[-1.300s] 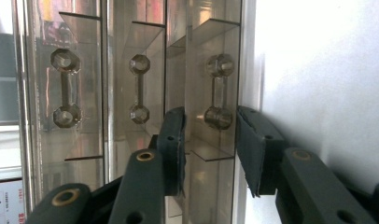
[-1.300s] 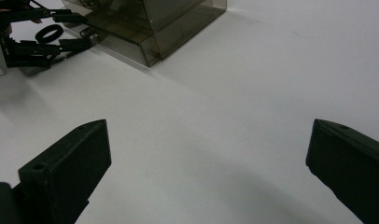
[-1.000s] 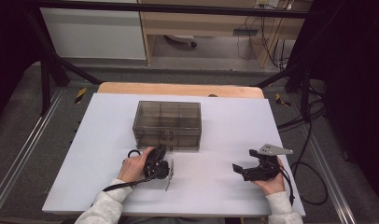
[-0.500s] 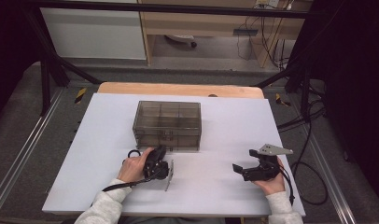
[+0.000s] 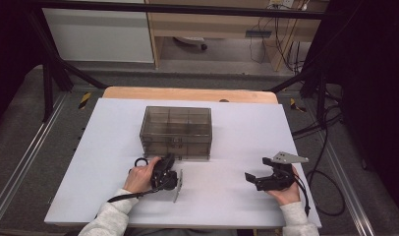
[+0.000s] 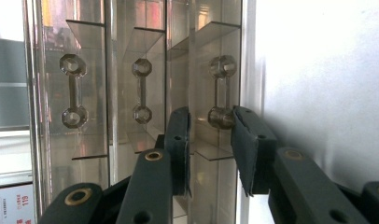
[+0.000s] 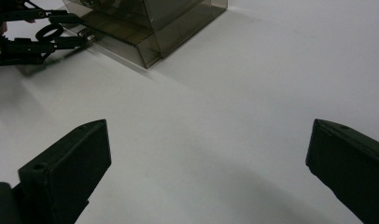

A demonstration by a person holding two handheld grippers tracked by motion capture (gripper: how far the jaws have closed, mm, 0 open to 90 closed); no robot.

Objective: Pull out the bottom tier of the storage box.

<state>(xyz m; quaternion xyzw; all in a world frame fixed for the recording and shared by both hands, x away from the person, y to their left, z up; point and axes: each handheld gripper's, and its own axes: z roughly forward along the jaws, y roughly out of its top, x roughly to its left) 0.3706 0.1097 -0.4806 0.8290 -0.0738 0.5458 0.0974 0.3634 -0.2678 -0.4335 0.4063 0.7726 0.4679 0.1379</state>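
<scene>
A white counter [image 5: 114,187] fills the lower half of the high view, a wooden edge showing behind it and dark floor, frame legs and cables beyond. Nearest, at the lower right of that view, the right tool [image 5: 250,178] rests low over bare counter with its jaws spread wide and nothing between them; its own view looks across the white surface toward the box at upper left. At lower centre-left the left tool [image 5: 167,158] is turned on its side and pressed up to the front of a smoked transparent drawer box [image 5: 176,129], which stands in the middle of the counter. In the left gripper view the left tool [image 6: 211,122] has its jaws narrowed around the end knob of the bottom drawer's dumbbell-shaped handle [image 6: 221,98], at the right of three such handles; the pads sit just beside the knob, and whether they already press on it I cannot tell. The step in hand looks like taking hold of that handle to open a drawer; the next move would call for pinching firmly and pulling straight back. A small label at that view's lower left reads "119".
</scene>
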